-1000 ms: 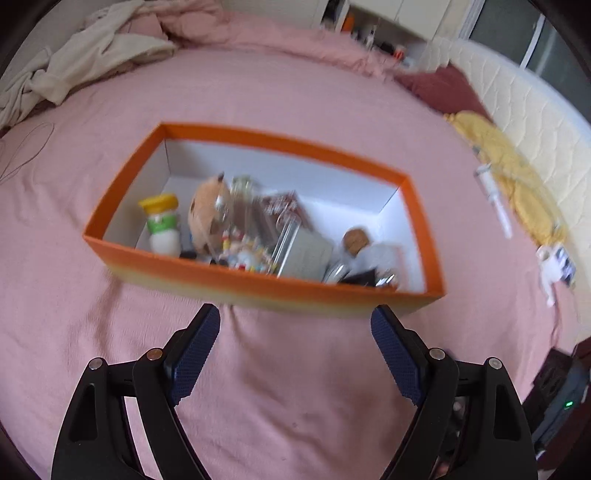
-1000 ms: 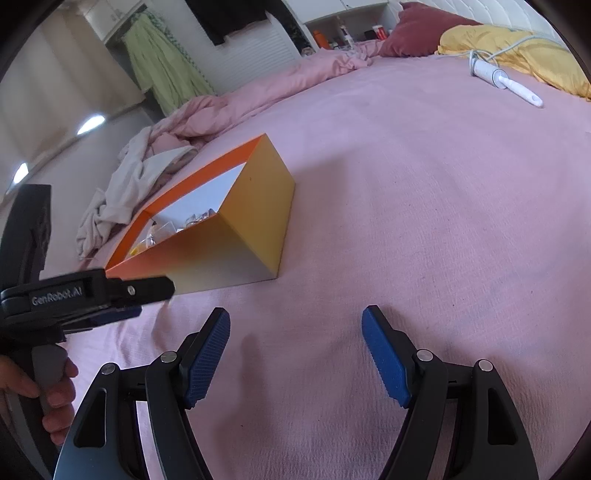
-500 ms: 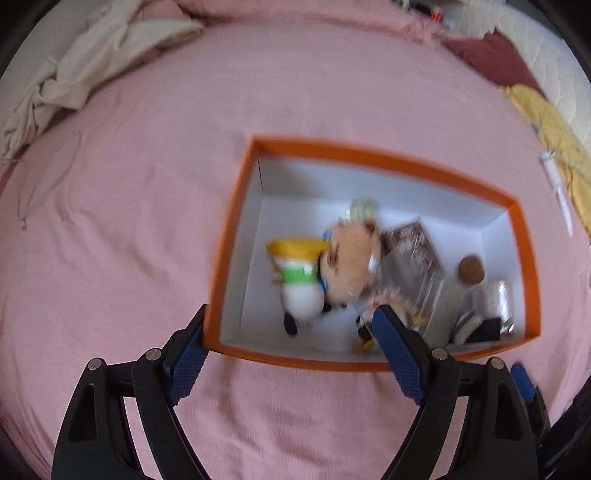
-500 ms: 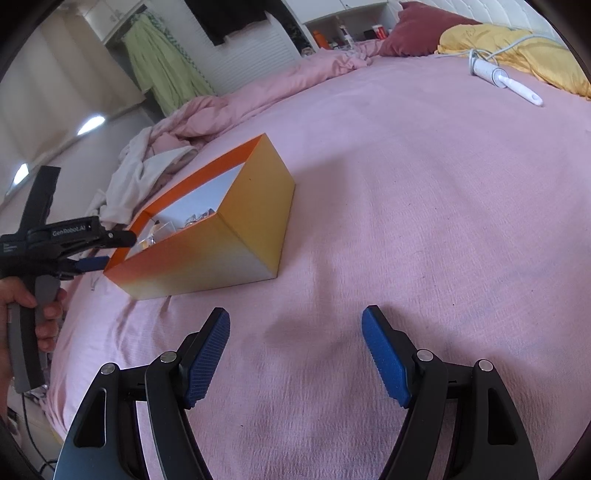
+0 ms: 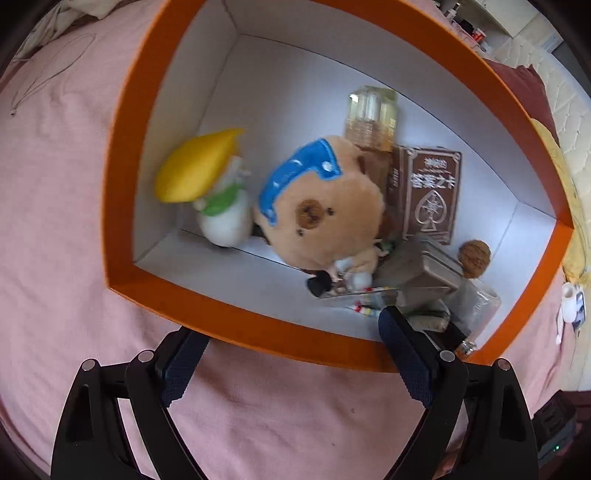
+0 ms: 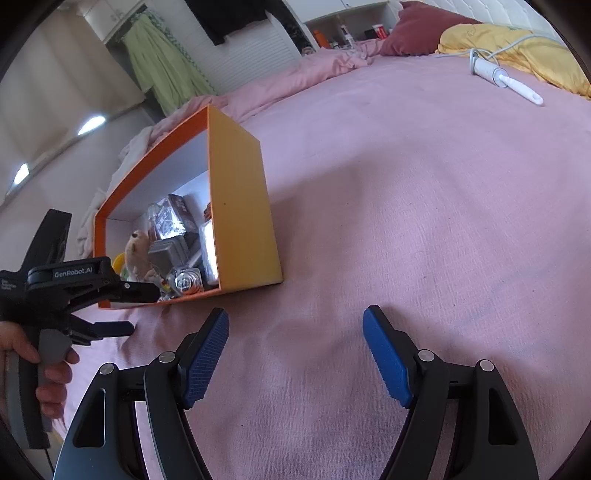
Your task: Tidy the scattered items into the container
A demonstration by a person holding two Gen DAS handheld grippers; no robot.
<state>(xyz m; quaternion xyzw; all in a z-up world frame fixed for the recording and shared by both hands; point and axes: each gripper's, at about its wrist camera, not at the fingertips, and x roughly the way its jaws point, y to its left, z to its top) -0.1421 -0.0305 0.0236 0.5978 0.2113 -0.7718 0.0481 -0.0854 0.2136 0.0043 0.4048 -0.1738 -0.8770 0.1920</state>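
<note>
The orange box (image 5: pixel 122 155) with white inside lies on the pink bedspread. It holds a tan plush with a blue patch (image 5: pixel 321 210), a yellow-capped white figure (image 5: pixel 218 199), a brown card pack (image 5: pixel 432 195), a glass bottle (image 5: pixel 371 114), a grey tin (image 5: pixel 424 273) and a walnut (image 5: pixel 474 258). My left gripper (image 5: pixel 288 332) points steeply down, open, straddling the near wall: one finger inside, one outside. In the right wrist view the box (image 6: pixel 240 214) leans its opening toward the left gripper (image 6: pixel 146 309). My right gripper (image 6: pixel 295 350) hangs open over bare bedspread, holding nothing.
A white corded handheld device (image 6: pixel 506 79) lies far right on the bed by a yellow blanket (image 6: pixel 517 51) and a dark red pillow (image 6: pixel 413 33). Crumpled clothes (image 6: pixel 129 155) lie behind the box. A person's hand (image 6: pixel 48 369) grips the left handle. Small white items (image 5: pixel 570 299) lie right of the box.
The left gripper swung down and in, from in front of the box to over its near wall, jaws slightly wider. The box now shows its inside to the right camera. The right gripper stayed still.
</note>
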